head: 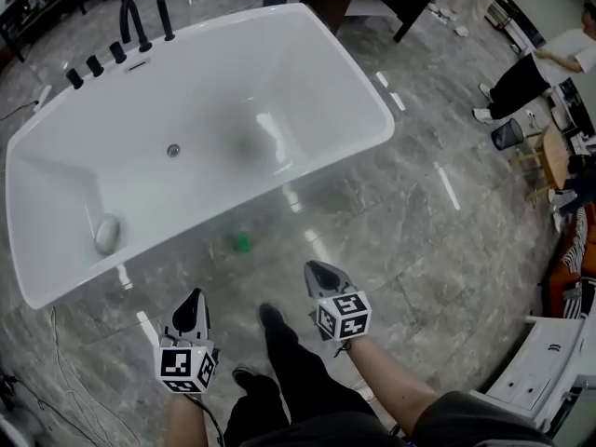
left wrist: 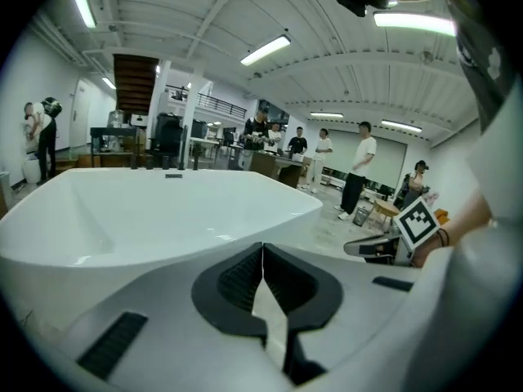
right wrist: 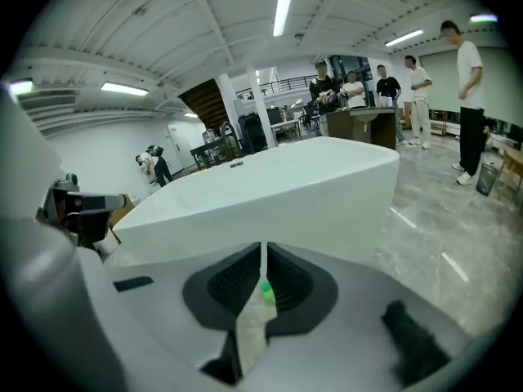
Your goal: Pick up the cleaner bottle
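Observation:
A small green thing (head: 242, 241), blurred and most likely the cleaner bottle, stands on the grey marble floor right by the near wall of the white bathtub (head: 279, 73). Between the right gripper's jaws it shows as a green spot (right wrist: 265, 291). My left gripper (head: 194, 298) hangs over the floor, nearer me and left of the bottle, with its jaws shut and nothing in them (left wrist: 262, 247). To the bottle's right, my right gripper (head: 315, 270) is also shut and empty (right wrist: 264, 247). Both point toward the tub and neither touches the green thing.
Black taps (head: 140, 26) line the tub's far rim. A pale oval object (head: 107, 234) lies inside its left end. My black shoes (head: 272, 317) are between the grippers. People stand at the far right (head: 531, 73), and furniture fills the right edge (head: 559, 361).

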{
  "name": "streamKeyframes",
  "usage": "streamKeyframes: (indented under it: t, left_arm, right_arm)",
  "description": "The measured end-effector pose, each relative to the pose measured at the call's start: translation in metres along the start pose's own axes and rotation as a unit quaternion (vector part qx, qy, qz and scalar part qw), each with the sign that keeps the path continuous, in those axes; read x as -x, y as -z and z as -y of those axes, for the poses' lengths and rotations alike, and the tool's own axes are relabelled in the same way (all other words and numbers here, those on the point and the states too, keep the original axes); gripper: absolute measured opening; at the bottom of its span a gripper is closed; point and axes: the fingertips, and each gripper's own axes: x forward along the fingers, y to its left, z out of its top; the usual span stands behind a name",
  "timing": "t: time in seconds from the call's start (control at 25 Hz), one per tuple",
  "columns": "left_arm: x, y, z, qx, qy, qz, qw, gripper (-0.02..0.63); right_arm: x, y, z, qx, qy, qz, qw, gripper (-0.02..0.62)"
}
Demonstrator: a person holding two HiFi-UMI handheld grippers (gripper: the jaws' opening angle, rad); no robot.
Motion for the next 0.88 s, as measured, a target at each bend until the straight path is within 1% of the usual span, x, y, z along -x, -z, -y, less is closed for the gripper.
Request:
streamKeyframes:
  t: [0.08,0.16,0.28,0.36,0.44,0.52,0.56,0.64,0.8,0.88]
  left_arm:
    - [-0.009,0.014,-0.011,0.009,-0.021,0.012,0.9997,0.014]
    - [-0.016,0.034,-0.021,0.022,-0.03,0.015,0.9992,0.014]
    - [-0.02,0.072,-0.032,0.027,-0.03,0.01,0.9992,0.014]
    - [-0.016,0.102,-0.041,0.027,-0.028,0.001,0.9993,0.014]
    - [-0.007,0.135,-0.055,0.037,-0.032,-0.007,0.9988,0.014]
    - [0.003,0.166,-0.071,0.052,-0.042,-0.013,0.9977,0.014]
    - [0.007,0.178,-0.077,0.056,-0.047,-0.015,0.9972,0.014]
    - [0.013,0.198,-0.088,0.057,-0.054,-0.017,0.9968,0.014]
    - [0.011,0.227,-0.106,0.054,-0.059,-0.016,0.9967,0.014]
    - [-0.001,0.239,-0.119,0.055,-0.063,-0.013,0.9964,0.014]
  right_arm:
    - [-0.019,0.014,0.0,-0.003,0.001,-0.002,1.0,0.034]
    - [-0.037,0.03,0.001,0.004,0.015,-0.003,1.0,0.034]
    - [-0.06,0.052,0.006,0.007,0.047,0.008,0.999,0.034]
    - [-0.072,0.067,0.005,-0.003,0.06,0.022,0.998,0.034]
    - [-0.085,0.087,-0.003,-0.011,0.058,0.025,0.998,0.035]
    - [-0.097,0.109,-0.015,0.006,0.052,0.014,0.999,0.039]
    - [-0.102,0.119,-0.021,0.016,0.049,0.01,0.999,0.055]
    - [-0.11,0.139,-0.031,0.024,0.043,0.004,0.999,0.13]
    - [-0.141,0.181,-0.045,0.03,0.036,-0.013,0.999,0.199]
    - [-0.164,0.196,-0.042,0.039,0.05,-0.008,0.998,0.241]
